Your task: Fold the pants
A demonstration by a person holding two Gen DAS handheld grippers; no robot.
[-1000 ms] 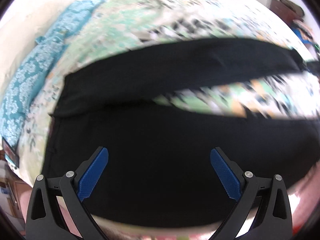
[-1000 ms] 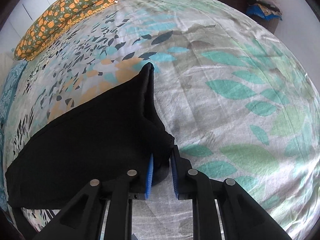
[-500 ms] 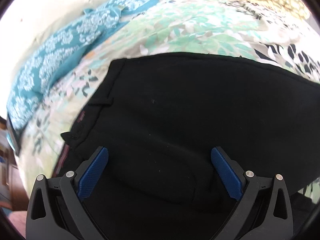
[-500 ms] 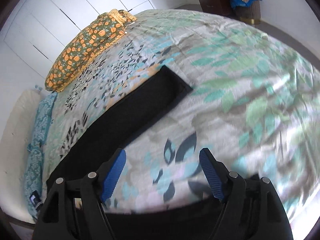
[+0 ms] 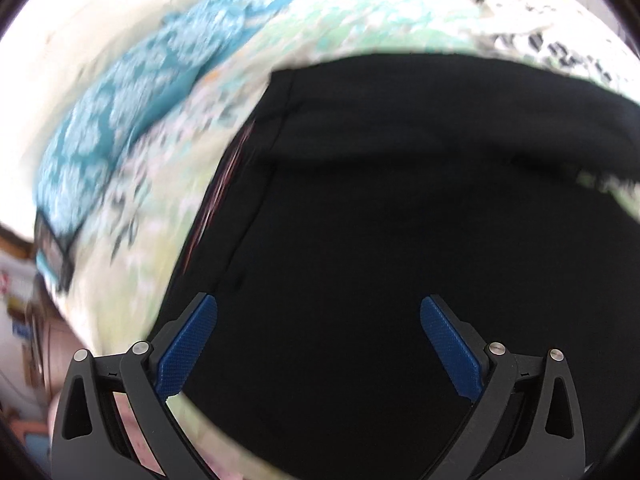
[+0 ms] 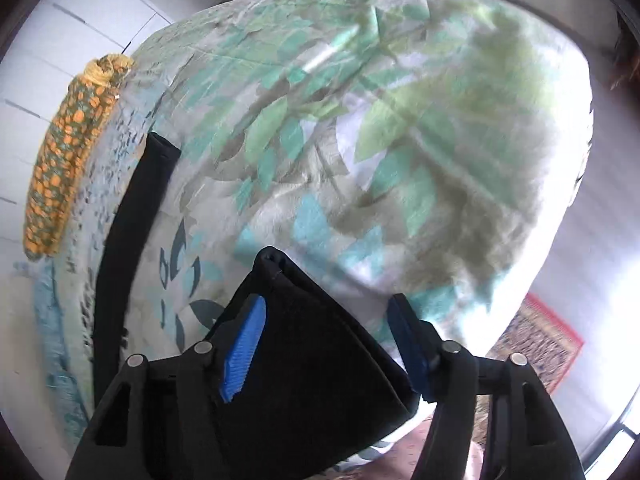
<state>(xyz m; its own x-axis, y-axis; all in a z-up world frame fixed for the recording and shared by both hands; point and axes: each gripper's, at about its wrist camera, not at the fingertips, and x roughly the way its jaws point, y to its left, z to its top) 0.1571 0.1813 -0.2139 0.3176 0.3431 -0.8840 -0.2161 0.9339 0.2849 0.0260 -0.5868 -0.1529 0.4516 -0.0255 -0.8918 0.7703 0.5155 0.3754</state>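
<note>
Hovering over black pants (image 5: pixel 400 260), both claws spread, no legible writing

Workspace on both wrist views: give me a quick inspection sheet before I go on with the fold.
Surface: bed with a leaf-print sheet, rumpled.
Job's things: black pants spread flat, waistband end under the left gripper; in the right view the two legs lie apart, the far leg stretched toward the pillow, the near hem between the open fingers.
Clutter: orange-patterned pillow; teal floral cloth along the bed edge.
Grippers: left gripper open above the pants; right gripper open, holding nothing.
Cables: nothing seen.
Surroundings: white closet doors; red-bordered rug on the floor. The left view is blurred.
</note>
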